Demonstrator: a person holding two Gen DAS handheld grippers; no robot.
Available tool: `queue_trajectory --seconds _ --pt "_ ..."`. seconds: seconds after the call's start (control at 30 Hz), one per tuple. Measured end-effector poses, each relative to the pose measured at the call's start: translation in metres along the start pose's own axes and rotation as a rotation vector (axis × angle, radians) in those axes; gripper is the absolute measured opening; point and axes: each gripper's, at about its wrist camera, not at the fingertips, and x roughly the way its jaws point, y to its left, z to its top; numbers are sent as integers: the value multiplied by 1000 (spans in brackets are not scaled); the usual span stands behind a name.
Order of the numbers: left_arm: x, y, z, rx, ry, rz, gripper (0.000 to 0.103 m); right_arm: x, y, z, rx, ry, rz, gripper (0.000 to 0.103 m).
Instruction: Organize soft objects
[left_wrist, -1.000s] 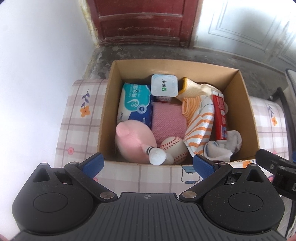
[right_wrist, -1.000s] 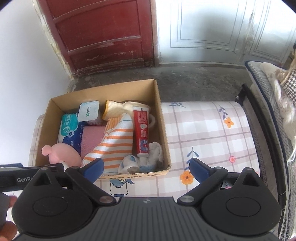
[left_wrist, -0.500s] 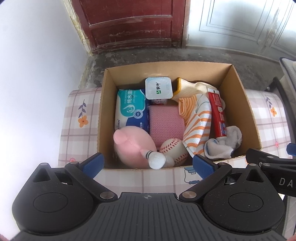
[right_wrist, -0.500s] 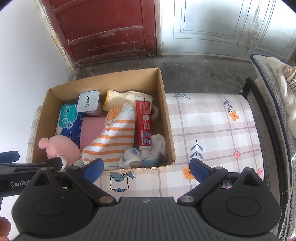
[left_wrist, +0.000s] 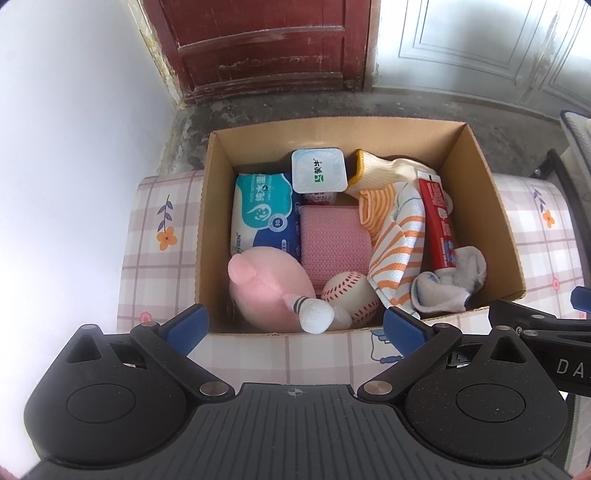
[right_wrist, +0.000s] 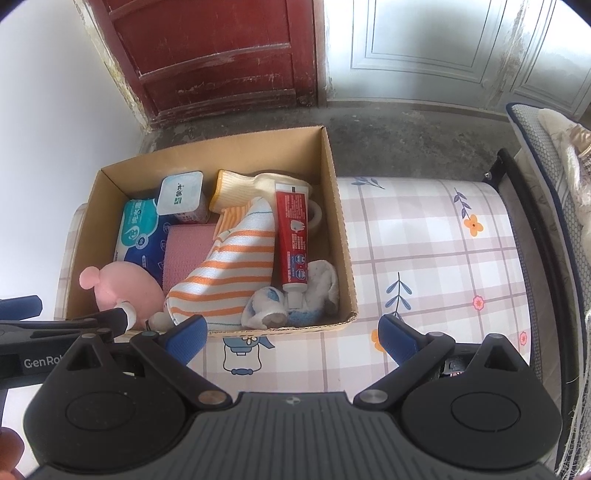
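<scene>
Both grippers hang above the near rim of the cardboard box (left_wrist: 476, 184), jaws spread wide and empty: the left gripper (left_wrist: 295, 325) over the pink plush (left_wrist: 269, 291), the right gripper (right_wrist: 291, 336) over the box's right corner. The striped towel (right_wrist: 229, 273) and toothpaste tube (right_wrist: 293, 236) crowd the box; the checked tablecloth (right_wrist: 424, 251) to its right lies bare.

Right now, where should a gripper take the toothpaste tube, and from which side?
Probably from above, at the upper half of the toothpaste tube. It lies flat along the box wall, on top of the striped cloth, and its cap is buried in the white sock. Closing across its narrow width suits the open right gripper.
</scene>
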Motion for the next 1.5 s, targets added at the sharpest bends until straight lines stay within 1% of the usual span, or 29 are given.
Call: queue_trajectory --seconds 0.83,1.5 --pt "1 2 -10 -13 37 -11 99 2 4 -8 -5 37 -25 101" --pt "6 3 -6 -18 44 -13 99 5 5 -3 -14 47 -35 101"
